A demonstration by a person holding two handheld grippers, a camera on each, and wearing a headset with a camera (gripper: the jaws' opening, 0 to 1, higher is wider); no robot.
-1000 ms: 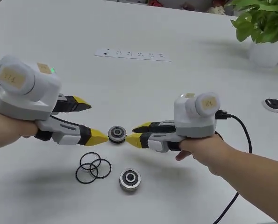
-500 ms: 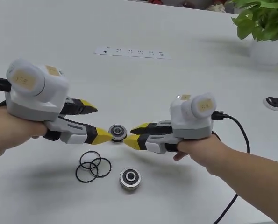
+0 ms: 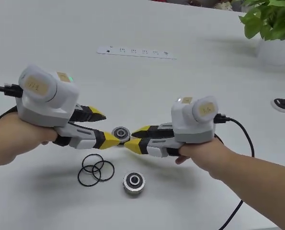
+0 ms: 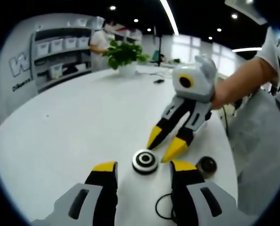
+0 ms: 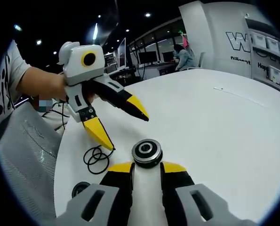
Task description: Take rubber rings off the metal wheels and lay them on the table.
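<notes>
A metal wheel (image 3: 120, 134) with a dark rubber ring lies flat on the white table (image 3: 147, 91), between the two grippers. My left gripper (image 3: 108, 127) is wide open, its lower yellow tip against the wheel's left side. From the right, my right gripper (image 3: 132, 138) points at the wheel with its jaws narrowly apart and nothing between them. In the left gripper view the wheel (image 4: 145, 161) sits just ahead of the left gripper (image 4: 143, 167). In the right gripper view the wheel (image 5: 147, 151) lies just ahead of the right gripper (image 5: 147, 168). Loose black rings (image 3: 95, 170) lie nearer me.
A second metal wheel (image 3: 133, 182) lies to the right of the loose rings. A white power strip (image 3: 135, 51) lies further back, a potted plant (image 3: 271, 24) stands at the far right, and a dark device (image 3: 283, 106) is at the right edge. A black cable (image 3: 245, 143) trails from the right gripper.
Both grippers have edged inward toward the wheel, the left one moving right the most. The wheel, the loose rings and the second wheel have stayed put.
</notes>
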